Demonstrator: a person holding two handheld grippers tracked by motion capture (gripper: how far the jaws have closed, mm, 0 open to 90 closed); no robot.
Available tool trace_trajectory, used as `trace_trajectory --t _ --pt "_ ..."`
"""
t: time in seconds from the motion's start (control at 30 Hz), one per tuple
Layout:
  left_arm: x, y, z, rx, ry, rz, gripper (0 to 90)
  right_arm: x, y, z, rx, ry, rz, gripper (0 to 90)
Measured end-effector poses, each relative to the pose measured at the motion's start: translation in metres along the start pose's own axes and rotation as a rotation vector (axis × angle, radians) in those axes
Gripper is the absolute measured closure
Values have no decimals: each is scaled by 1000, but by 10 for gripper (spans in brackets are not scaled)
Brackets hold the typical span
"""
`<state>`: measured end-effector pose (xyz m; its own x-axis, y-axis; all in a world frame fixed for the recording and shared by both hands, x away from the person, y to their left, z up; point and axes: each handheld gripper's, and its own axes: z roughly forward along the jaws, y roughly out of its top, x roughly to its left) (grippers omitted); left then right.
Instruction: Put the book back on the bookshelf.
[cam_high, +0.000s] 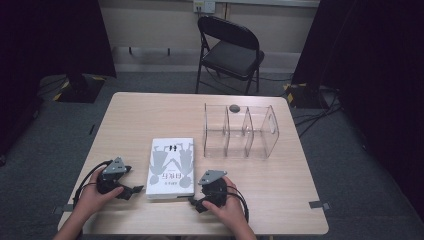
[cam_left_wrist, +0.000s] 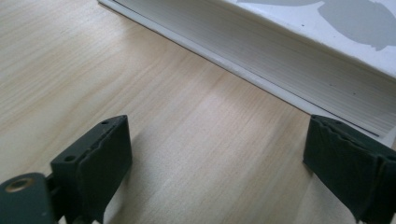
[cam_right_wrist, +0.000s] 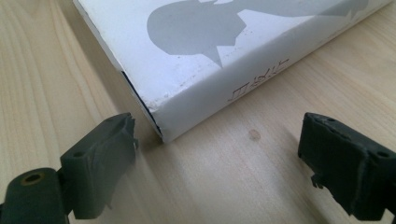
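A white book (cam_high: 171, 167) with grey figures on its cover lies flat on the wooden table (cam_high: 150, 115), near the front edge. My left gripper (cam_high: 134, 190) rests on the table just left of the book, open, with bare wood between its jaws (cam_left_wrist: 217, 172); the book's page edge (cam_left_wrist: 261, 51) runs just ahead. My right gripper (cam_high: 195, 202) sits at the book's front right corner, open and empty (cam_right_wrist: 217, 163). That corner and the spine (cam_right_wrist: 205, 102) lie just ahead of its jaws.
A clear plastic organiser (cam_high: 240, 131) with several compartments stands behind and right of the book. A small dark round thing (cam_high: 234, 107) lies at its far rim. A black folding chair (cam_high: 230, 50) stands beyond the table. Dark curtains hang at both sides.
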<state>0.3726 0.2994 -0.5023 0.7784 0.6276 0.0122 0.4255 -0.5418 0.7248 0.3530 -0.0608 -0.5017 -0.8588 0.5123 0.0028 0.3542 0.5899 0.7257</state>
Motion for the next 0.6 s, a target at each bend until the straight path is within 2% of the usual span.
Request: trace_trajectory --t 0.1,0.13,0.23,0.27,0.33,0.43,0.5,0.6 --pt "-1 0 1 0 -16 -7 53 -1 1 1 -1 -3 1 97" --pt "-3 -1 1 -3 -24 -22 44 -1 1 1 -3 -1 -2 96" --pt "-5 0 0 25 -47 6 19 -2 2 3 -2 2 -1 96" --pt "-6 -1 -1 19 -43 8 19 -3 3 3 -3 0 -2 96" --pt "-9 -3 -3 23 -65 31 18 -4 4 5 0 2 0 96" --pt "-16 -4 -6 25 -83 44 21 -6 7 7 2 6 1 96" --pt "-21 -3 -7 29 -99 60 38 -7 8 9 -2 7 -8 96" --pt "-27 0 -7 25 -123 81 135 -7 8 9 -1 6 -11 97"
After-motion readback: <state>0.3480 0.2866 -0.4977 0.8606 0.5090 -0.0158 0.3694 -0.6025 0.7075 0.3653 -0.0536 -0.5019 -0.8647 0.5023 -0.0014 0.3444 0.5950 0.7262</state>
